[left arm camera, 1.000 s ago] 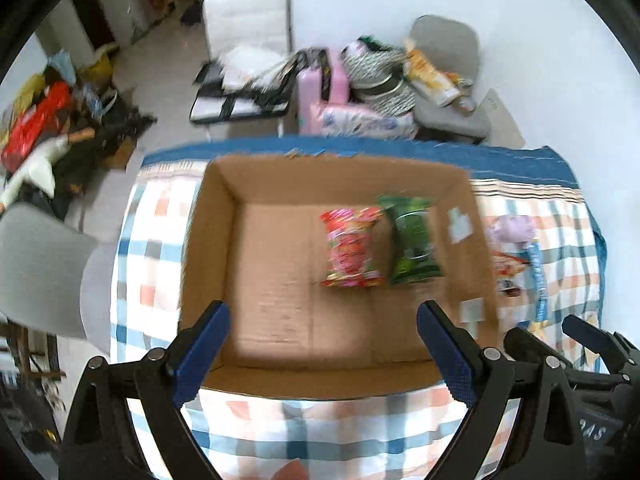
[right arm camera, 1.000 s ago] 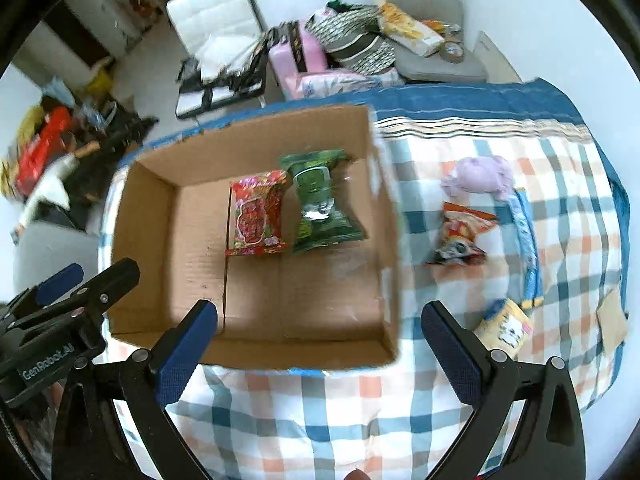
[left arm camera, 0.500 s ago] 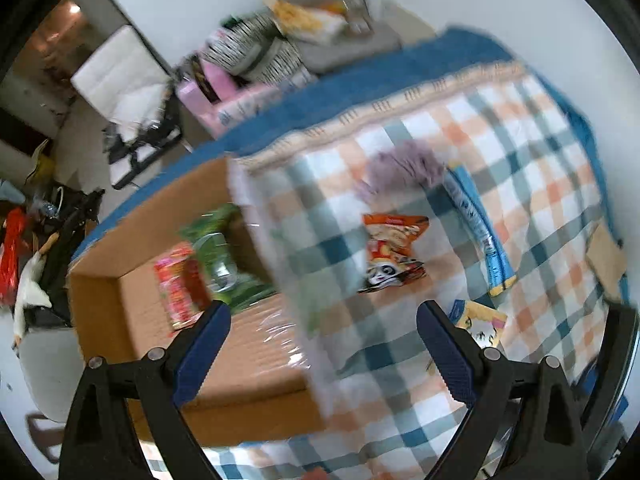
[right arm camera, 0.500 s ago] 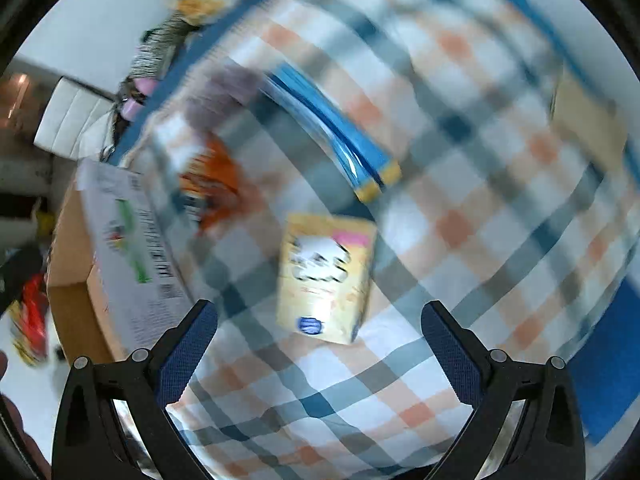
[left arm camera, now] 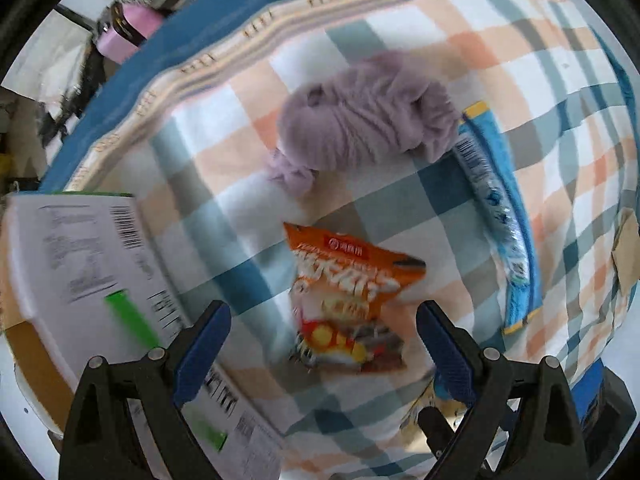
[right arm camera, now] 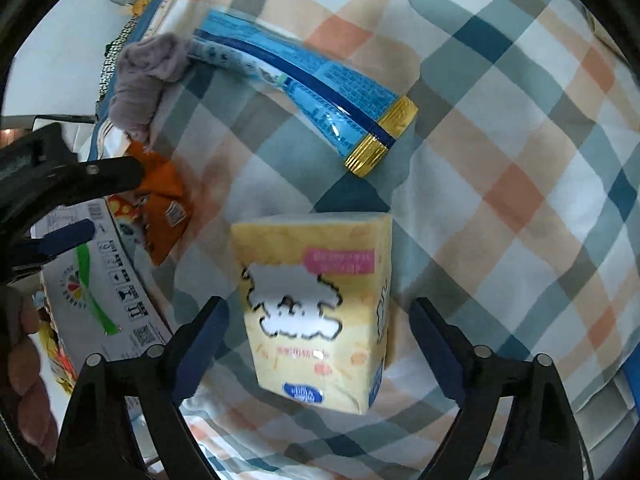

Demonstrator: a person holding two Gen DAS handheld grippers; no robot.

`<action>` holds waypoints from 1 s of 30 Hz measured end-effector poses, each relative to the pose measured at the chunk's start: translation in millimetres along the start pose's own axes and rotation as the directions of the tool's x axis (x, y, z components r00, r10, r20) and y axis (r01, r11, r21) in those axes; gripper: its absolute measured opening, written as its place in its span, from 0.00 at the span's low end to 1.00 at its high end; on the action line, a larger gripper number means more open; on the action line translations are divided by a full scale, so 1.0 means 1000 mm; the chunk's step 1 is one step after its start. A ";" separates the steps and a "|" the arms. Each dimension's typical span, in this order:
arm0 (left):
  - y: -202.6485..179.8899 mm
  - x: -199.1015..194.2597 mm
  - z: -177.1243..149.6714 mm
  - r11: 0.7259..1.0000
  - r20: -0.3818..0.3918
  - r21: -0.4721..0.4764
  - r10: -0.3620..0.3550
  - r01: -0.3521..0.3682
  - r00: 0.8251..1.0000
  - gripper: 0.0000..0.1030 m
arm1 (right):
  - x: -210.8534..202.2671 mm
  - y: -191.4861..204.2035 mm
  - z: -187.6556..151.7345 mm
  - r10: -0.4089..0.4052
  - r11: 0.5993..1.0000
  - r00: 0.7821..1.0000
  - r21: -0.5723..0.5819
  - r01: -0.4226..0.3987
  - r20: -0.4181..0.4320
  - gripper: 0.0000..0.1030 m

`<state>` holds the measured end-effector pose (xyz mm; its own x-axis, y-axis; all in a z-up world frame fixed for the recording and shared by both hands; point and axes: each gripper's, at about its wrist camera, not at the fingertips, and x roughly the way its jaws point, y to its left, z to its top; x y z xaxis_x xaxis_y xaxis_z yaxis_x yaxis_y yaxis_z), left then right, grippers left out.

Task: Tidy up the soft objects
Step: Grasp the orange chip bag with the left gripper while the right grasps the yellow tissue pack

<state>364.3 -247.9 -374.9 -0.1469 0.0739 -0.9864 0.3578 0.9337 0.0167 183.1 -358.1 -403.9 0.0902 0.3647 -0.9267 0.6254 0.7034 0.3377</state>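
1. Orange snack packet (left arm camera: 344,296) lay between the spread fingers of the left gripper (left arm camera: 322,334); lettering blurred, unreadable.
2. Yellow tissue pack (right arm camera: 316,308) sat between the wide-apart fingers of the right gripper (right arm camera: 316,336), untouched.
3. Blue wrapper (right arm camera: 304,88) at 12 o'clock, lilac cloth (left arm camera: 368,116) beside it.
4. Checked cloth (right arm camera: 500,200) beneath; labelled carton (left arm camera: 92,264) at 9 o'clock.

Checked cloth (left arm camera: 400,208) w/ blue hem covers the desk, orange, teal & white squares. Pink item (left arm camera: 128,34) at upper left of left-wrist frame, past the cloth edge, beside dark clutter. Small brown paper piece (left arm camera: 626,252) at right edge, on the cloth.
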 end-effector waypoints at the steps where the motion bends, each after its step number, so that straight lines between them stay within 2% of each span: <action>1: 0.000 0.005 0.002 1.000 -0.007 -0.002 -0.001 0.001 1.000 0.88 | 0.003 -0.001 0.001 -0.002 1.000 1.000 0.003 0.002 -0.007 0.87; 3: -0.001 0.015 0.006 1.000 -0.025 -0.008 -0.014 0.014 1.000 0.83 | 0.007 -0.003 0.002 -0.006 1.000 1.000 0.007 0.006 -0.012 0.86; 5: -0.001 0.024 0.009 1.000 -0.039 -0.015 -0.025 0.024 0.999 0.67 | 0.010 -0.003 0.003 -0.012 1.000 1.000 0.008 0.012 -0.022 0.85; 7: -0.001 0.031 0.009 0.999 -0.053 -0.024 -0.034 0.033 0.998 0.56 | 0.012 -0.004 0.004 -0.021 1.000 0.999 0.007 0.021 -0.028 0.83; 10: 0.000 0.034 0.009 0.998 -0.036 -0.039 -0.041 0.039 0.999 0.48 | 0.015 -0.004 0.005 -0.035 0.999 0.999 0.005 0.035 -0.037 0.80; 15: -0.002 0.027 0.004 0.997 -0.011 -0.062 -0.037 0.037 0.999 0.45 | 0.015 0.005 0.013 -0.072 0.997 0.996 -0.020 0.071 -0.050 0.68; 23: -0.013 -0.012 -0.030 0.995 0.086 -0.067 -0.068 0.074 0.994 0.44 | -0.008 0.006 0.017 -0.068 0.997 0.997 -0.044 0.066 -0.037 0.63; 27: -0.015 -0.049 -0.059 0.991 0.174 -0.059 -0.109 0.121 0.979 0.44 | -0.038 0.011 0.016 -0.079 0.993 0.997 -0.090 0.080 0.016 0.63; 30: -0.007 -0.083 -0.082 0.984 0.242 -0.054 -0.149 0.167 0.959 0.44 | -0.061 0.025 0.016 -0.068 0.988 0.996 -0.135 0.075 0.055 0.63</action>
<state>298.0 -232.1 -279.3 0.0289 -0.1532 -0.9878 0.2776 0.9505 -0.1393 206.1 -372.6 -341.6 0.0899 0.2818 -0.9553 0.5204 0.8045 0.2863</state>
